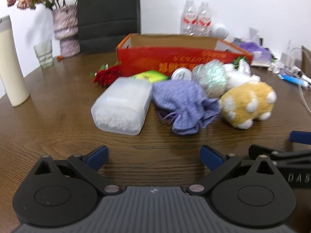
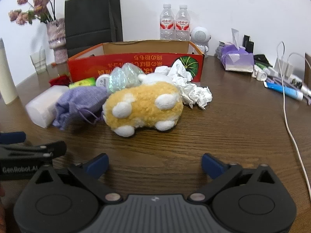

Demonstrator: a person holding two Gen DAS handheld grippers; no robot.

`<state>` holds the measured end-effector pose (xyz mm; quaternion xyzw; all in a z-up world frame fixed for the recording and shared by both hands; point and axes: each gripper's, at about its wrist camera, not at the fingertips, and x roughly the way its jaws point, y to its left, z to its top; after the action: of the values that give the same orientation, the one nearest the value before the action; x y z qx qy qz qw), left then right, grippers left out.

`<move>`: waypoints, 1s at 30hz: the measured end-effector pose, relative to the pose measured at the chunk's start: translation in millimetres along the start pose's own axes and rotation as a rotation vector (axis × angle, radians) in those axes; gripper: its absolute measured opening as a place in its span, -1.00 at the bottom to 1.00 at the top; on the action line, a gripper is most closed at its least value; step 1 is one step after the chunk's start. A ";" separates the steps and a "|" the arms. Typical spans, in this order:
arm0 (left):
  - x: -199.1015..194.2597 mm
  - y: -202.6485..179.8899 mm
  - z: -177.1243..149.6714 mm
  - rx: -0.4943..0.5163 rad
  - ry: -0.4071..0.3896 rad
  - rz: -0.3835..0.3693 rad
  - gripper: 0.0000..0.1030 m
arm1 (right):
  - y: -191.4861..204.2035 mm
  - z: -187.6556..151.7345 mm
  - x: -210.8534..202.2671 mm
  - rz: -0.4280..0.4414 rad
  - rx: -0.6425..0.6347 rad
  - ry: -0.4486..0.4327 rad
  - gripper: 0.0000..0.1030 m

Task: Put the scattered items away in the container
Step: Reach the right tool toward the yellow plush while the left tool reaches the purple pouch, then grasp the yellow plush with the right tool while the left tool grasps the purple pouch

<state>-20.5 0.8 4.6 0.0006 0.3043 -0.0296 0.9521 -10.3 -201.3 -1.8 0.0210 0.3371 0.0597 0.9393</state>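
A red cardboard box (image 1: 175,58) (image 2: 136,64) stands open at the back of the wooden table. In front of it lie a clear plastic box of cotton swabs (image 1: 122,106) (image 2: 41,106), a purple drawstring pouch (image 1: 182,101) (image 2: 81,99), a yellow-and-white plush toy (image 1: 248,104) (image 2: 143,106), an iridescent wrapped object (image 1: 211,75) (image 2: 122,77), a red fabric flower (image 1: 107,75), a green packet (image 1: 153,75) and crumpled white paper (image 2: 192,91). My left gripper (image 1: 154,158) is open and empty, short of the swab box and pouch. My right gripper (image 2: 154,163) is open and empty, short of the plush toy.
A cream cylinder (image 1: 11,64), a glass (image 1: 43,53), a flower vase (image 1: 66,29) and a dark paper bag (image 1: 108,15) stand at the back left. Two water bottles (image 2: 175,23), a tissue box (image 2: 237,58), a white cable (image 2: 289,126) and small clutter are on the right.
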 end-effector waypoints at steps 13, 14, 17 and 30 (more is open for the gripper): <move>2.3 8.5 45.8 -0.017 -0.118 -0.077 1.00 | 9.1 51.4 35.6 0.008 0.182 -0.046 0.62; 2.3 4.0 43.5 -0.003 -0.114 -0.087 1.00 | 5.5 49.9 32.0 0.032 0.161 -0.039 0.56; 8.2 -13.6 40.0 0.034 -0.105 -0.145 1.00 | -15.4 43.0 13.3 0.022 0.067 -0.025 0.41; 37.3 -26.6 25.3 -0.009 0.015 -0.095 -0.33 | -59.3 37.1 -1.7 -0.012 0.154 -0.011 0.73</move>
<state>23.0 -28.3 4.1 -0.0181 0.3114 -0.0733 0.9473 17.8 -260.3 23.2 0.0918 0.3357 0.0278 0.9371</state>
